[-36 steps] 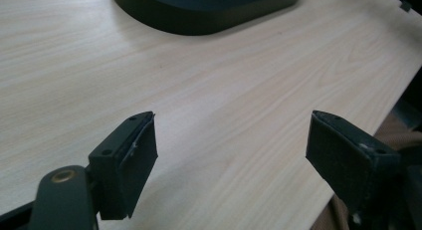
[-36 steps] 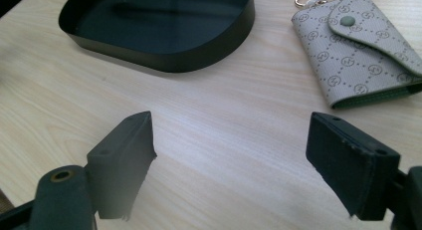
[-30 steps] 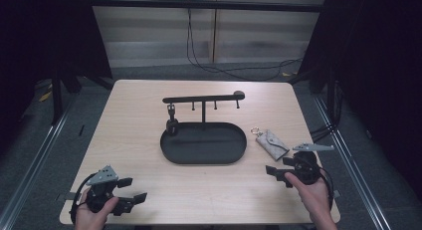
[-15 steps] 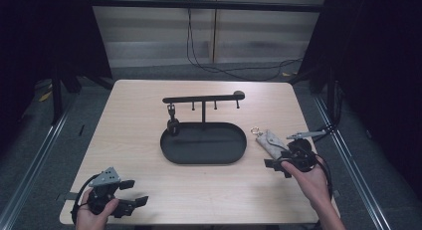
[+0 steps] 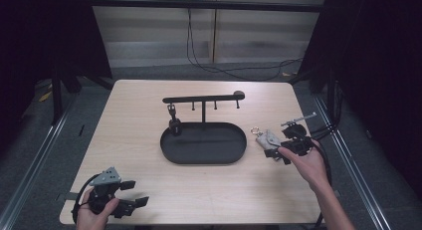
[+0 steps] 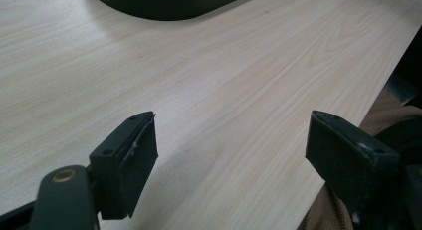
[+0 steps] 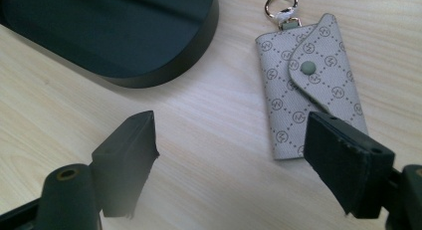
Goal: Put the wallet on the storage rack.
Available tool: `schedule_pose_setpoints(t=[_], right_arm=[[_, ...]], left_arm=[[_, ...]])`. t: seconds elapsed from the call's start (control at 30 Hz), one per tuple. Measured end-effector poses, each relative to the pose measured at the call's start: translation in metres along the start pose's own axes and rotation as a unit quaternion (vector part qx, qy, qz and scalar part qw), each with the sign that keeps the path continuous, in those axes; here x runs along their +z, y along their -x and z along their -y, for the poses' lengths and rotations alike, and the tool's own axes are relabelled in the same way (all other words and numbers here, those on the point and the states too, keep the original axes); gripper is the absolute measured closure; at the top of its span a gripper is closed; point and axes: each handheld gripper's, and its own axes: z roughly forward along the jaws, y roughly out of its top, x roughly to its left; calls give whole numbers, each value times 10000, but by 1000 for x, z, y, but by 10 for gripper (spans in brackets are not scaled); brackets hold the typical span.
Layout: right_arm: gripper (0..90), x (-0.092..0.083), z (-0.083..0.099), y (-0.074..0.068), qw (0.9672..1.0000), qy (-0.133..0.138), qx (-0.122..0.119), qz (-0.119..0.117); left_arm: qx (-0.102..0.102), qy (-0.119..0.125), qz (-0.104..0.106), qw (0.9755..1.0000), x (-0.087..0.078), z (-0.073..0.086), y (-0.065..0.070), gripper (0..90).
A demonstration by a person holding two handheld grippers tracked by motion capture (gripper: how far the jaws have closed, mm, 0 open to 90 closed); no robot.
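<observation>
Key pouch [image 7: 309,85], small, light and soft-sided, lies flat just right of the black oval tray [image 5: 203,143]; right gripper [image 7: 249,165], jaws spread and just narrowing, nothing pinched yet, best grips its flat body; left gripper [image 6: 244,155] gapes empty.

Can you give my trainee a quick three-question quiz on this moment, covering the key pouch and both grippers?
1. True or false: the right gripper is shut on the key pouch.
2. The pouch lies: A in the black tray; B on the table beside the tray; C on the hook stand.
3. What is between the left gripper jaws?

Key: 1 false, its jaws are open and have just been closing. 2 B. 3 Nothing, only bare table.
</observation>
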Motion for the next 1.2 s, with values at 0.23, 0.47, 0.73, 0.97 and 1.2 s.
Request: schedule_pose_setpoints(t=[0.23, 0.47, 0.73, 0.97, 1.2], right_arm=[[271, -2, -16, 8, 9999, -101, 6, 84], [288, -1, -31, 18, 9993, -362, 2, 84], [290, 12, -43, 28, 9964, -837, 37, 103], [282, 22, -51, 28, 9926, -1186, -91, 231], [224, 36, -62, 36, 9867, -1545, -251, 445]], left_arm=[[-22, -10, 21, 10000, -1, 0, -1, 204], [-35, 0, 28, 10000, -2, 0, -2, 204], [-28, 4, -46, 10000, -3, 0, -2, 204], [-11, -40, -54, 10000, -1, -1, -1, 204], [-63, -42, -24, 10000, 0, -2, -2, 204]])
